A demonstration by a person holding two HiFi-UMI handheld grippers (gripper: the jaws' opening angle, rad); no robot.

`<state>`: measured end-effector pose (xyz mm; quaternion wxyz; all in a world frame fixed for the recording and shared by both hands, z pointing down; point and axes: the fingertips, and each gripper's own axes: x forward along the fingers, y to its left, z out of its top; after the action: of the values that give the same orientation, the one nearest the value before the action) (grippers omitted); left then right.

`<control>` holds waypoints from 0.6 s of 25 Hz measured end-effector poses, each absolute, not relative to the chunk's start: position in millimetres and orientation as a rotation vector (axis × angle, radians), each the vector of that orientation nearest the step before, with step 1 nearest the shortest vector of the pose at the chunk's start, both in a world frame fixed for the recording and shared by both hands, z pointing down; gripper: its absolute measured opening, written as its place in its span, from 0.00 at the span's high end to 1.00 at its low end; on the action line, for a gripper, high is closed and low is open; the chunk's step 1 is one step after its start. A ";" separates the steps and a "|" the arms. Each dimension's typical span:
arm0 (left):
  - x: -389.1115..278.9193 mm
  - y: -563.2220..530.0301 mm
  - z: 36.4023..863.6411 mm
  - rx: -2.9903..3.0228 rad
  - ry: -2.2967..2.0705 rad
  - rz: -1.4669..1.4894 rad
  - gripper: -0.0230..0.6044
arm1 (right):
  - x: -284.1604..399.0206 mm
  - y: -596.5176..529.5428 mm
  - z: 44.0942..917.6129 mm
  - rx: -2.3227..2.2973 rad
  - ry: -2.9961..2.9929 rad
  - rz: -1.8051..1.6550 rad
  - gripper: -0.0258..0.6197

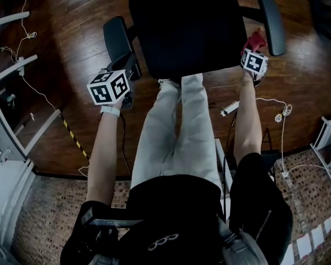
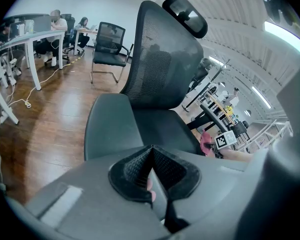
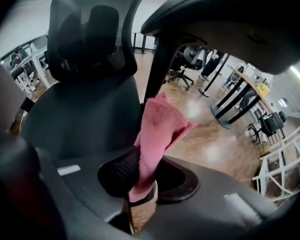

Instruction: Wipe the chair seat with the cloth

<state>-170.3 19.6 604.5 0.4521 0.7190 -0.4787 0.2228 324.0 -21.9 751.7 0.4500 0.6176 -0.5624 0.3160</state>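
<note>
The black office chair seat point(image 1: 187, 26) lies ahead of me, between its left armrest point(image 1: 118, 40) and right armrest point(image 1: 271, 24). My right gripper point(image 1: 254, 47) sits at the seat's right front corner, shut on a pink-red cloth point(image 1: 256, 39). In the right gripper view the cloth point(image 3: 157, 131) stands up from between the jaws, with the seat point(image 3: 80, 119) to its left. My left gripper point(image 1: 127, 70) hovers by the left armrest point(image 2: 110, 129), its jaws shut with nothing between them. From there I see the seat point(image 2: 165, 126), the mesh backrest point(image 2: 165, 59) and the cloth point(image 2: 207, 143).
Dark wood floor point(image 1: 60, 48) surrounds the chair, with loose white cables point(image 1: 27, 35) at left and another cable point(image 1: 281, 112) at right. White desk frames point(image 1: 5, 70) stand at far left. A second black chair point(image 2: 110, 44) and people at desks are farther back.
</note>
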 end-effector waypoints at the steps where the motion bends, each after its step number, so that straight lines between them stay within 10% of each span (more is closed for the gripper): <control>1: -170.3 19.7 604.6 1.776 -1.182 0.549 0.97 | 315.8 -23.5 755.3 1.503 -1.398 0.772 0.85; 15: -170.6 20.1 605.2 1.778 -1.181 0.546 0.97 | 55.2 4.3 799.8 1.019 -1.831 1.032 0.85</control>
<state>-170.6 20.1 605.2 0.4523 0.7198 -0.4781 0.2209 55.2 4.3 799.8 0.3921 0.4013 -0.7211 0.4064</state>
